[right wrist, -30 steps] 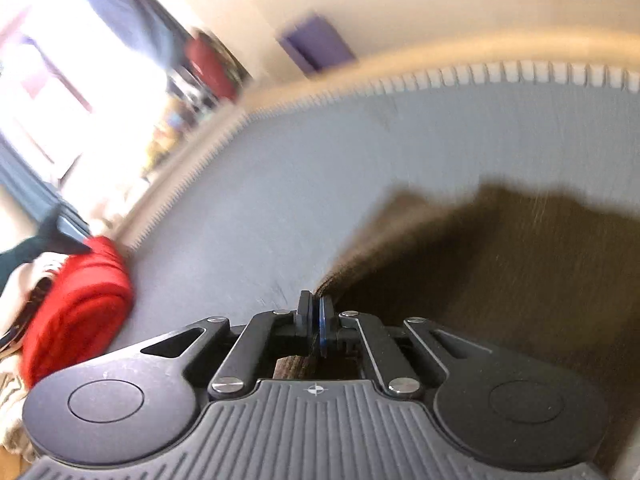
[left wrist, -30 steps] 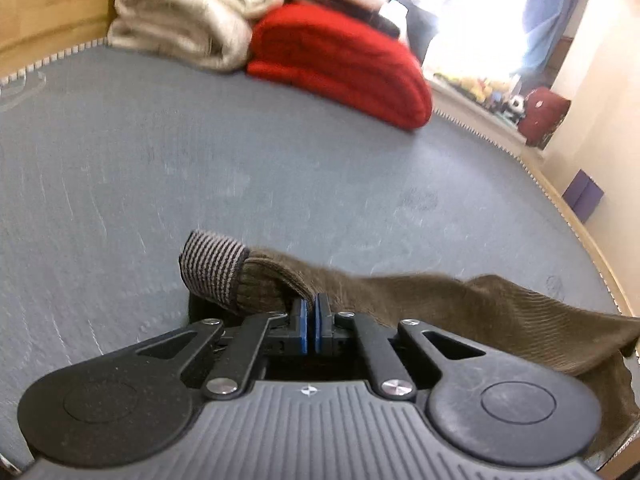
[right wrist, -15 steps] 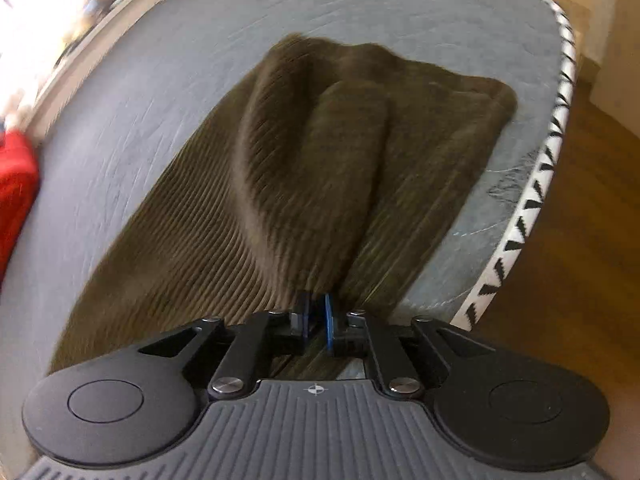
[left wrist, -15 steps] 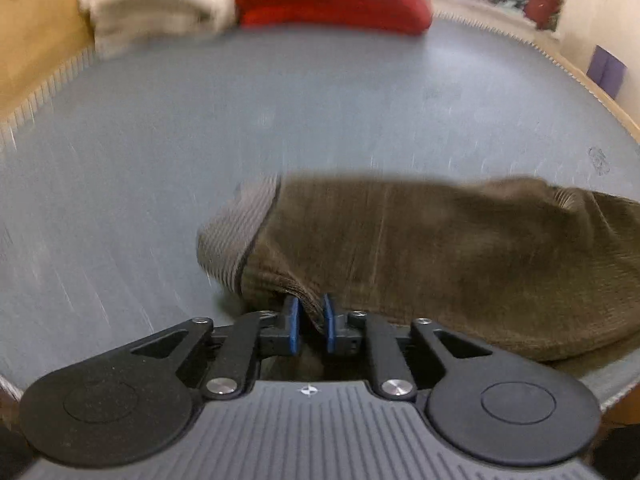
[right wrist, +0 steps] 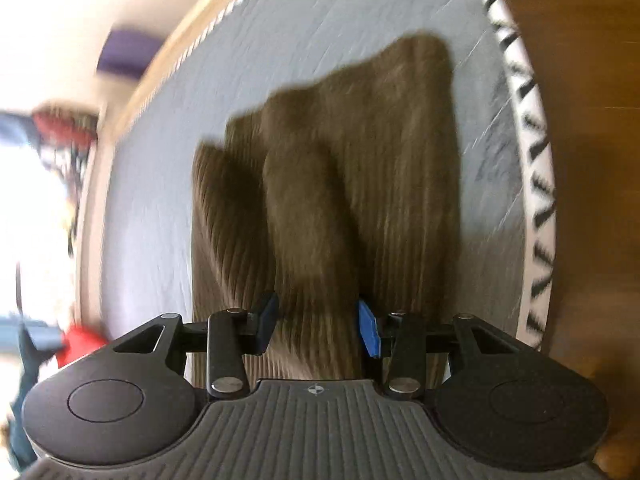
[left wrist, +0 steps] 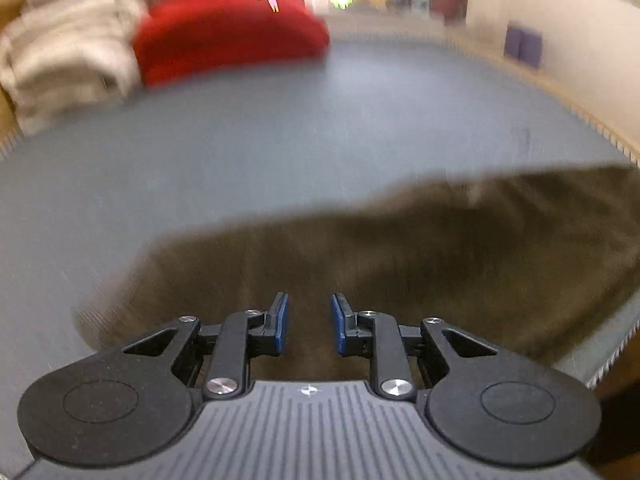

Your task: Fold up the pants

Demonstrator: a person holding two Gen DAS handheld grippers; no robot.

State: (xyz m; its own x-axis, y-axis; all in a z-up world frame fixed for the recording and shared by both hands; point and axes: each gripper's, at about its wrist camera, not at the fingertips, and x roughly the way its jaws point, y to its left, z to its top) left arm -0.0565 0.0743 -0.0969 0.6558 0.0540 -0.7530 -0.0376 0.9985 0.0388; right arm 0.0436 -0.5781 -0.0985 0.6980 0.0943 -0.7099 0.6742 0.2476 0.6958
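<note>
Left gripper (left wrist: 308, 322) angled down, jaws just opening, pads apart; right gripper (right wrist: 316, 322) likewise, gaping wider.

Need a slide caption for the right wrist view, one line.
Right claw, jaws just opened, over brown corduroy pants lying rumpled on the grey mat.

Brown ribbed pants (right wrist: 360, 184) on grey mat (left wrist: 280, 132); red blanket (left wrist: 228, 32).

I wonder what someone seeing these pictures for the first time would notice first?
Probably the brown corduroy pants, lying bunched on the grey mat right ahead of both tongs. Next, the red folded blanket beside a cream one at the mat's far end in the left wrist view.
</note>
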